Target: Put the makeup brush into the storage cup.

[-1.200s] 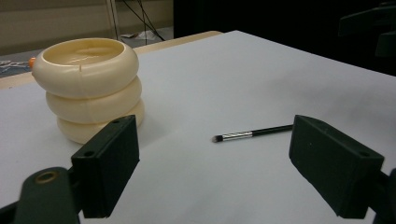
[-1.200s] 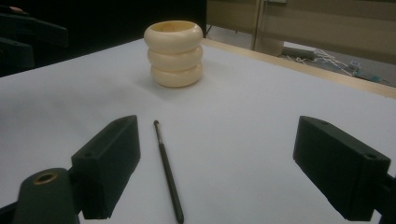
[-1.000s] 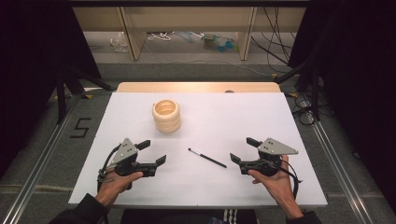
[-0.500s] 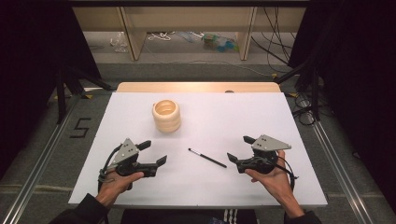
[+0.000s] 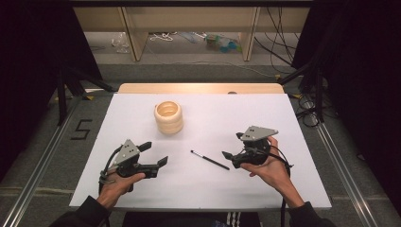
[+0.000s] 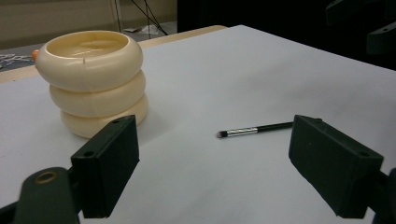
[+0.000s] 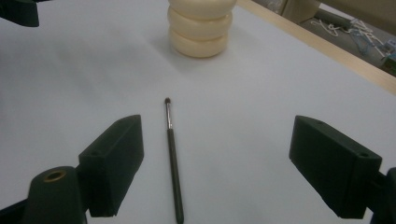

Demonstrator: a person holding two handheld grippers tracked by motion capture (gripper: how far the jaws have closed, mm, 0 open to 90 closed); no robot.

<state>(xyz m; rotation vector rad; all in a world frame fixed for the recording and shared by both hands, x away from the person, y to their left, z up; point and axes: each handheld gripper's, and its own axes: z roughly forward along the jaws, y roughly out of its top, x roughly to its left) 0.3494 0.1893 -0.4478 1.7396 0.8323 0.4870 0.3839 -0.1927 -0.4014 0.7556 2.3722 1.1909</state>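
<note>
Right now the right gripper (image 5: pixel 231 146) hovers with jaws spread wide, and the thin black brush (image 7: pixel 171 154) lies on the white table (image 5: pixel 293 123) just ahead, nearer its left jaw. Beyond the brush tip stands the cream ringed holder (image 7: pixel 200 29); the left gripper (image 5: pixel 153 153) gapes too, well apart from both.
</note>
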